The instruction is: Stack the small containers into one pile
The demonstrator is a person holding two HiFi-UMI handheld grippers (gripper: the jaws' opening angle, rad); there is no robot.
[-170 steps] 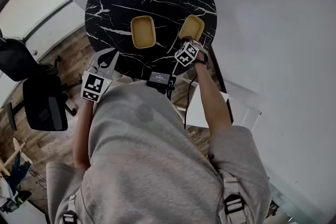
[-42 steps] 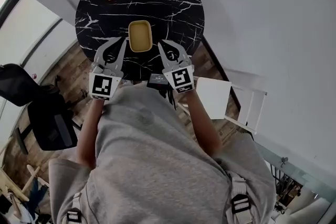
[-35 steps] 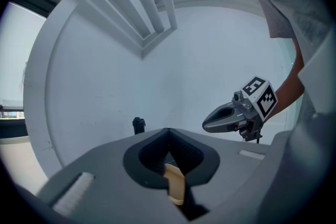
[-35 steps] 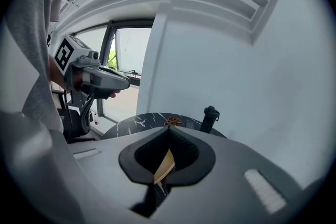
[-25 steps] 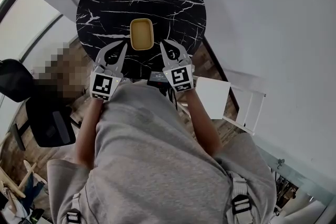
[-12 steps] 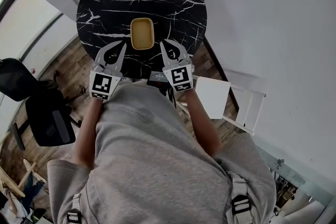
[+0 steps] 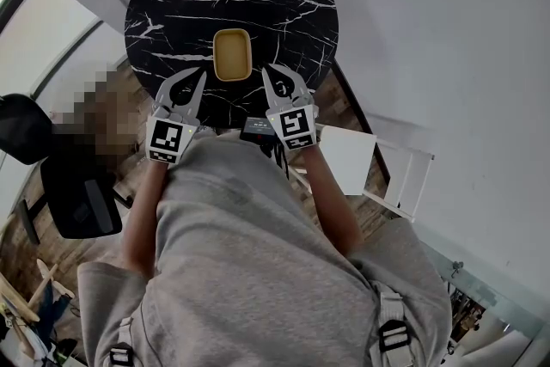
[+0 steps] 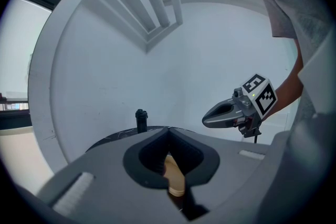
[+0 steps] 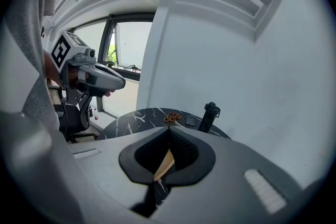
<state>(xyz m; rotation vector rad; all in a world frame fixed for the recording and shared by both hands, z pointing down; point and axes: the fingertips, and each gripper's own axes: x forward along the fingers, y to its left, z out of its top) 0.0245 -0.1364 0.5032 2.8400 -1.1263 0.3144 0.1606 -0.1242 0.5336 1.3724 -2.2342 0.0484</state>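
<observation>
Table (image 7: 284, 21) is black stone-look with white veins, smooth with a slight sheen. Containers (image 7: 232, 54) look like matt yellow plastic (can't swear to it from here). Left gripper (image 7: 203, 75) and right gripper (image 7: 266, 70): matt grey plastic, black ribbed pads (image 9: 184, 152) inside. Sweatshirt (image 7: 249, 253) is soft grey cloth, floor (image 7: 51, 258) is brown wood planks.

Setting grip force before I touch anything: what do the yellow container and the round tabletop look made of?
Yellow container: probably plastic, matte, uniform mustard colour with soft rounded corners; silicone or bamboo fibre also possible. Round tabletop: black with white veining, so marble or a marble-look laminate; which one the views cannot settle.
</observation>
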